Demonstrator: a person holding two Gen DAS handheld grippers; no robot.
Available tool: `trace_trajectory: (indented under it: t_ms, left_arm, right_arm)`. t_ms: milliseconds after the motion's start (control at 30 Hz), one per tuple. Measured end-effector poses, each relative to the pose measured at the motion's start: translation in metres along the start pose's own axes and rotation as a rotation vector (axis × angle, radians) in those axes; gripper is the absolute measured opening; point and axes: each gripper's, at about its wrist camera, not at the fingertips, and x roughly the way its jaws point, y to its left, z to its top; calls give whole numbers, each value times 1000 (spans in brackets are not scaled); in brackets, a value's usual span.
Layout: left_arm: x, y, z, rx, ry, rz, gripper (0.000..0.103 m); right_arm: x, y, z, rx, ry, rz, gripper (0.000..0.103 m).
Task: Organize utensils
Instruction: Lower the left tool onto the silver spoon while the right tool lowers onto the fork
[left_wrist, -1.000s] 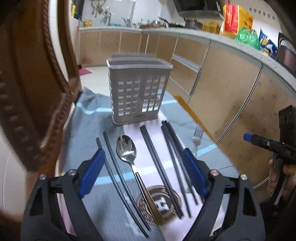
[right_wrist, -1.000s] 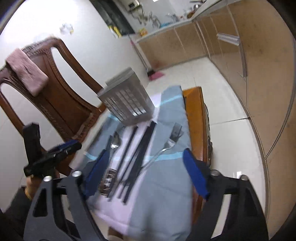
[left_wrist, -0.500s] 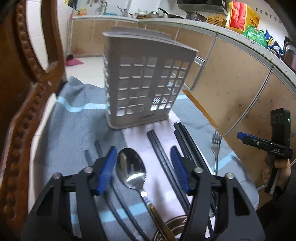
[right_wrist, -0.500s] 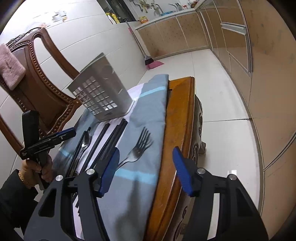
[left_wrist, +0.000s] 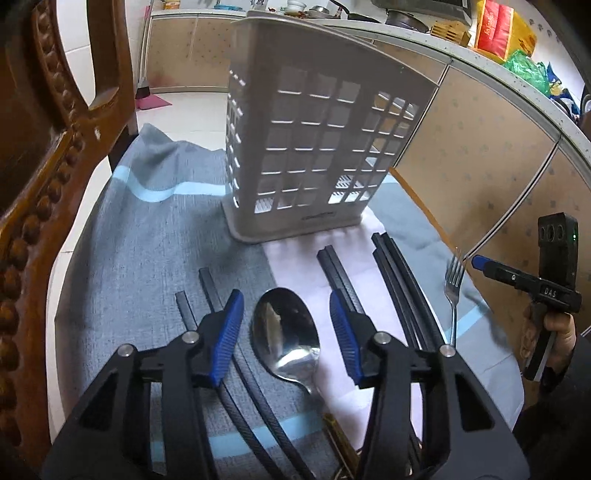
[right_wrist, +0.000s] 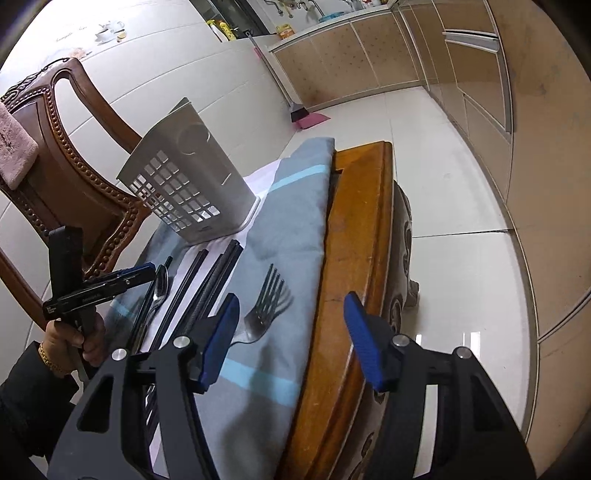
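A steel spoon (left_wrist: 291, 354) lies on the cloth with its bowl between the blue pads of my left gripper (left_wrist: 286, 332). The jaws are closing and the pads stand clear of the bowl on both sides. Black chopsticks (left_wrist: 347, 280) lie in pairs on either side of the spoon. A fork (right_wrist: 264, 310) lies near the table's right edge, just beside the left pad of my right gripper (right_wrist: 291, 341), which is open over cloth and table edge with nothing gripped. The grey slotted utensil holder (left_wrist: 314, 147) stands upright behind the utensils.
A grey-blue cloth (right_wrist: 295, 221) with pale stripes covers the wooden table (right_wrist: 354, 240), whose bare edge drops to a tiled floor on the right. A carved wooden chair (left_wrist: 37, 184) stands close on the left. Kitchen cabinets run along the far wall.
Both grippers have come forward and down toward the table. The left jaws have narrowed around the spoon's bowl. The right jaws have narrowed and now hover by the fork at the table's edge.
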Motion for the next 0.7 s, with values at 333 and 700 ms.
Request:
trace_trajectory:
  t_ms: [333, 700]
  left_arm:
    - [20, 13, 1, -20, 53, -26, 44]
    - [21, 9, 5, -28, 64, -44, 12]
  right_arm:
    - [4, 0, 2, 5, -2, 0, 57]
    - [10, -2, 4, -31, -12, 28, 44]
